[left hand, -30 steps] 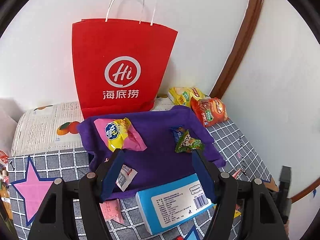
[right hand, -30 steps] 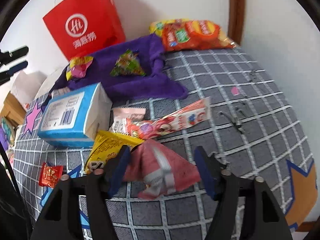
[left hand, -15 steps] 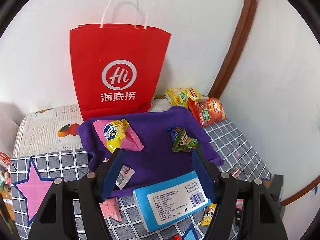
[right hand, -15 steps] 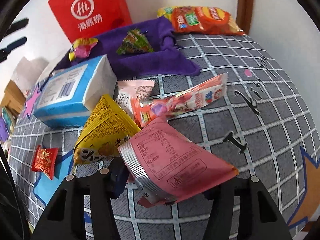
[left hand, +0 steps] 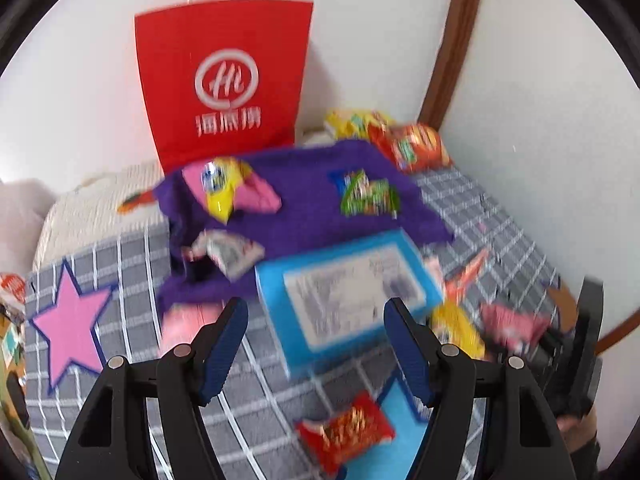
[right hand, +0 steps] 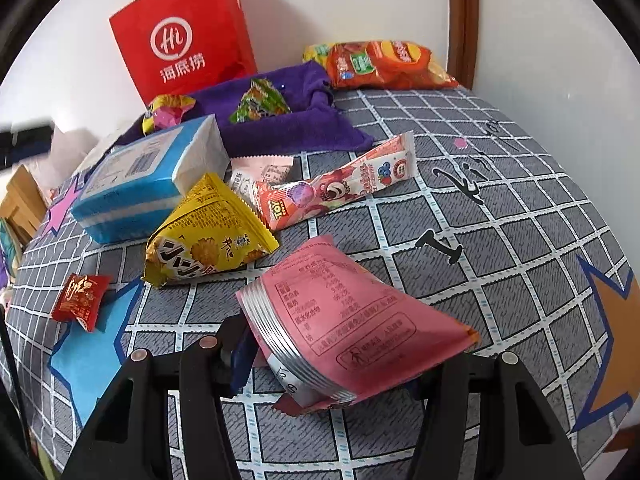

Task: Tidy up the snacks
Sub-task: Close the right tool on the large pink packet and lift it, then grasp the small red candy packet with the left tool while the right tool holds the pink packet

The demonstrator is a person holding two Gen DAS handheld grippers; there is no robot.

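Meanwhile, right jaws clamp the pink packet [right hand: 352,320] — left jaws apart above the blue box [left hand: 344,292].

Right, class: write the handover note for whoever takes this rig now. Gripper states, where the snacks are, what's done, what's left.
Right gripper: shut on the pink snack packet, lifted off the checked cloth.
Left gripper: open, holding nothing, above the blue box.
Done: two snacks lie on the purple towel.
Left: yellow packet, Toy Story stick and small red sweet lie loose on the cloth.
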